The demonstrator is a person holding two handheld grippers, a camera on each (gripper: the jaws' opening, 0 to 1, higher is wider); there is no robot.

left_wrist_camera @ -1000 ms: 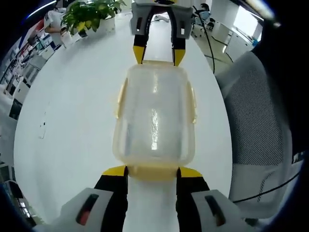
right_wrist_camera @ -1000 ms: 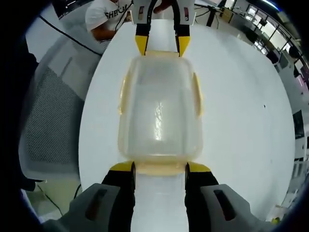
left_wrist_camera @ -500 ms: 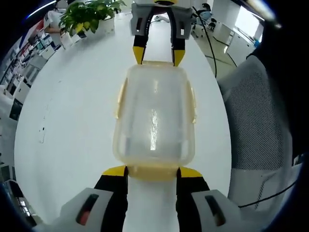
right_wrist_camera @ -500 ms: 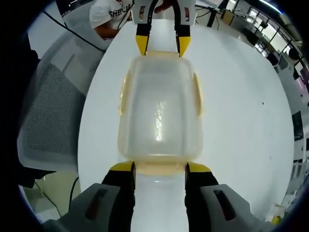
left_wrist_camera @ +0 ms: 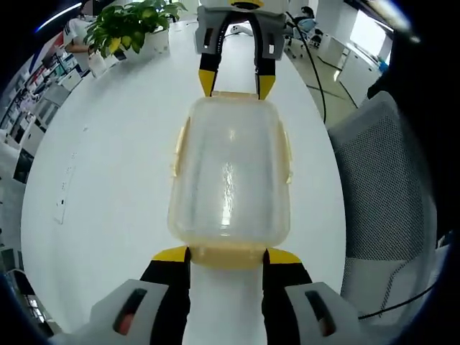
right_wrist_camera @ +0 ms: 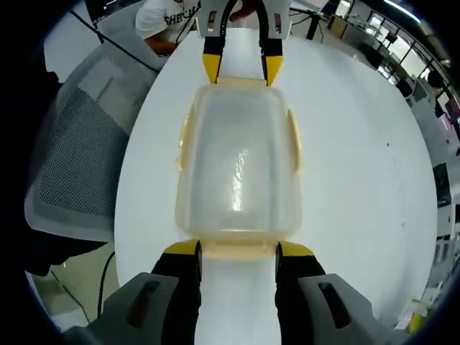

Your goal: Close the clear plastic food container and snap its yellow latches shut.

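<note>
While the clear container [left_wrist_camera: 230, 172] sat with its lid on at the middle of a white table [left_wrist_camera: 108, 180], the left gripper [left_wrist_camera: 227, 253] and the right gripper [right_wrist_camera: 237, 248] faced each other across it, one at each short end. Each gripper's jaws stood parted, their yellow tips bracketing the yellow end latch [left_wrist_camera: 228, 255] nearest them; whether the tips actually touched the plastic was hard to tell.

Judged from this, the light container could skid along the smooth table if one gripper pushed harder than the other, and a latch could stay half caught. The side latches [right_wrist_camera: 293, 140] also looked unfastened.

A potted plant [left_wrist_camera: 133, 21] appeared beyond the table in the left gripper view; the right gripper view showed instead a person in a white shirt [right_wrist_camera: 162, 18] and a mesh chair [right_wrist_camera: 79, 151].
</note>
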